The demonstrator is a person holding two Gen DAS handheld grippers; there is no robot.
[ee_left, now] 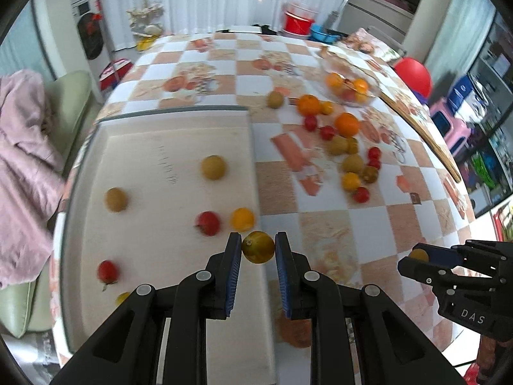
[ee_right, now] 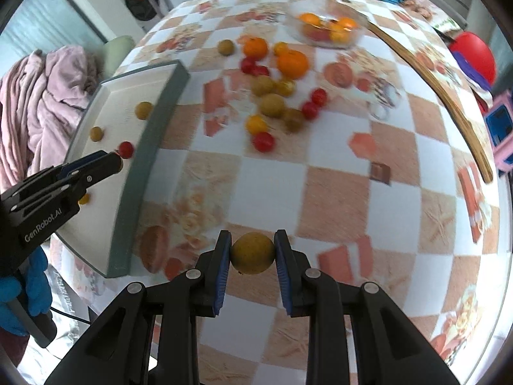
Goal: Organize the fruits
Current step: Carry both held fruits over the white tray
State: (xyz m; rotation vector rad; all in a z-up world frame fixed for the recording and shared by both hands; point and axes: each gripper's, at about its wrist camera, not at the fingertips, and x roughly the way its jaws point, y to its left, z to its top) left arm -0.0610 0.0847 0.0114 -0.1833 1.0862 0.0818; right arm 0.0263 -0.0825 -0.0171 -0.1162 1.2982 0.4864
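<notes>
My left gripper [ee_left: 258, 246] is shut on a yellow-green tomato [ee_left: 258, 247] and holds it over the right rim of the white tray [ee_left: 154, 166]. Several small fruits lie in the tray, among them a red tomato [ee_left: 208, 223] and a yellow one [ee_left: 242, 219]. My right gripper [ee_right: 252, 252] is shut on a tan round fruit [ee_right: 252, 252] above the checkered tablecloth, right of the tray [ee_right: 150, 134]. It shows in the left wrist view [ee_left: 426, 258] at the right. A loose pile of oranges and tomatoes [ee_right: 272, 89] lies on the table beyond.
A glass bowl [ee_right: 325, 29] with oranges stands at the far side. A wooden strip [ee_right: 449, 102] runs along the table's right. A pink blanket [ee_left: 22, 160] on a green chair lies left of the table. A red ball [ee_left: 413, 75] sits at the far right.
</notes>
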